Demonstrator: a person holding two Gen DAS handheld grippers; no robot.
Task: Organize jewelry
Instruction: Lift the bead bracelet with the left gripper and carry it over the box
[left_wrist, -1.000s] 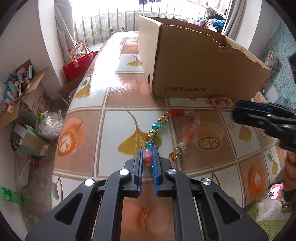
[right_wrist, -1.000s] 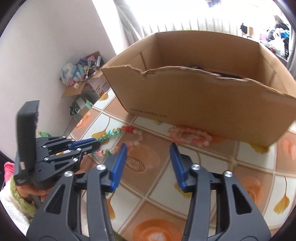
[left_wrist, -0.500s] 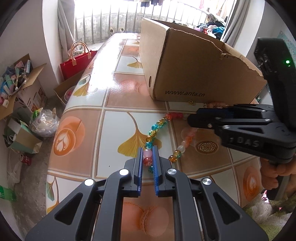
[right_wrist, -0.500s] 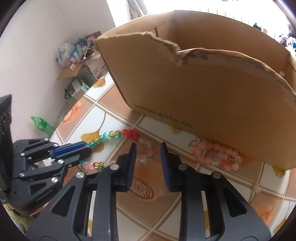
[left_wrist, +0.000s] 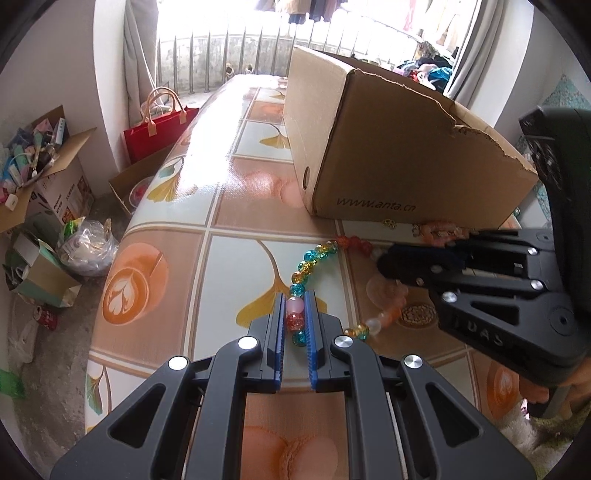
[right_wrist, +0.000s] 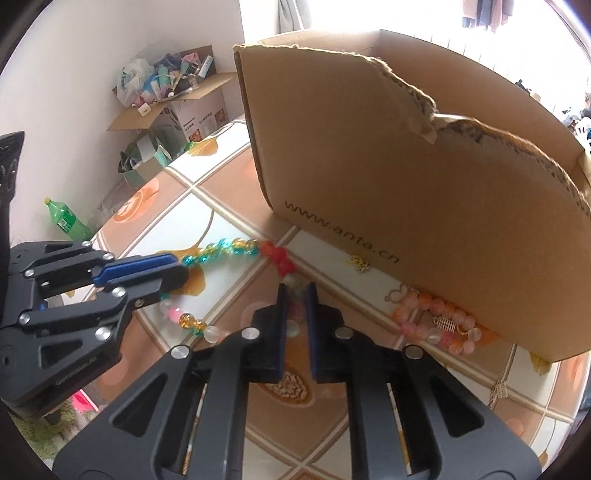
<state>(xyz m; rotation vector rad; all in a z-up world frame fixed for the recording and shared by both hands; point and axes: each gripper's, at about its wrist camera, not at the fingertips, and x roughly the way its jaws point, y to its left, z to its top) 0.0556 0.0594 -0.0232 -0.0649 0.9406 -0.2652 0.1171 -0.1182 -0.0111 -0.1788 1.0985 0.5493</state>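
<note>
A long necklace of coloured glass beads (left_wrist: 314, 258) lies looped on the patterned table (left_wrist: 240, 184) in front of a cardboard box (left_wrist: 406, 155). My left gripper (left_wrist: 295, 295) is shut on its pink and red beads at the near end. My right gripper (right_wrist: 295, 290) points down at the loop's far side; its jaws are closing, and pale beads sit pressed between the blue pads. In the right wrist view the necklace (right_wrist: 229, 247) runs from the left gripper (right_wrist: 181, 273) to mine. A pink bead bracelet (right_wrist: 432, 321) and a small gold charm (right_wrist: 361, 263) lie against the box (right_wrist: 424, 177).
The box wall stands close behind both grippers. The table's left edge drops to a floor with a red bag (left_wrist: 155, 129), open boxes of clutter (left_wrist: 33, 162) and a green bottle (right_wrist: 64, 219). The right gripper (left_wrist: 384, 260) fills the right side of the left wrist view.
My right gripper has swung in from the right and lowered onto the necklace, and its wide jaws have narrowed around the pale beads. The left gripper has kept still with its beads.
</note>
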